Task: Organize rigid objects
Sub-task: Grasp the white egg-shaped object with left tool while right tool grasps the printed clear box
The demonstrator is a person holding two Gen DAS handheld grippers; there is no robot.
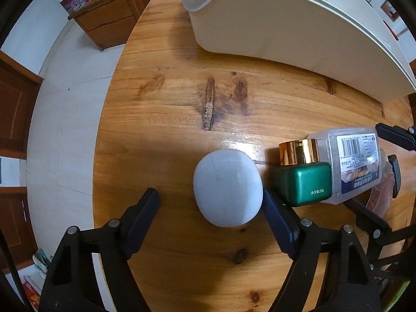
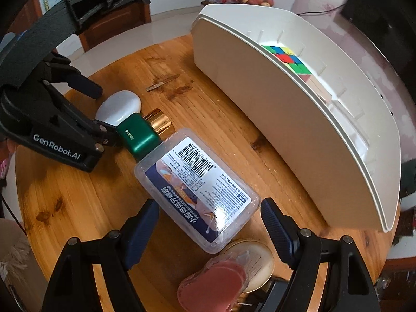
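Pointing straight down, your left gripper [image 1: 210,214] straddles 1 white pebble-shaped case [image 1: 227,187] on the round wooden table [image 1: 169,98]. Its right finger sits just against the case's side while the left finger stands clear, so the case lies between the jaws, released, not pinched. Your right gripper [image 2: 209,225] hangs over 1 clear plastic box [image 2: 197,189] with a barcode label, its 2 fingers spread on either side of the box's near end without pressing it; that gripper is released too.

Count what lies on the table: 1 white case, 1 green bottle [image 2: 137,136] with 1 gold cap [image 2: 160,123], 1 clear box, and 1 round cream tin [image 2: 256,262] with a pink see-through piece [image 2: 215,283] overlapping it. The bottle lies on its side between the white case and the clear box, touching the box.

1 big white bin [image 2: 286,130] stands at the table's far side. Inside it you can see 1 colourful puzzle cube [image 2: 286,58] and 1 pale block [image 2: 318,87] beside it.
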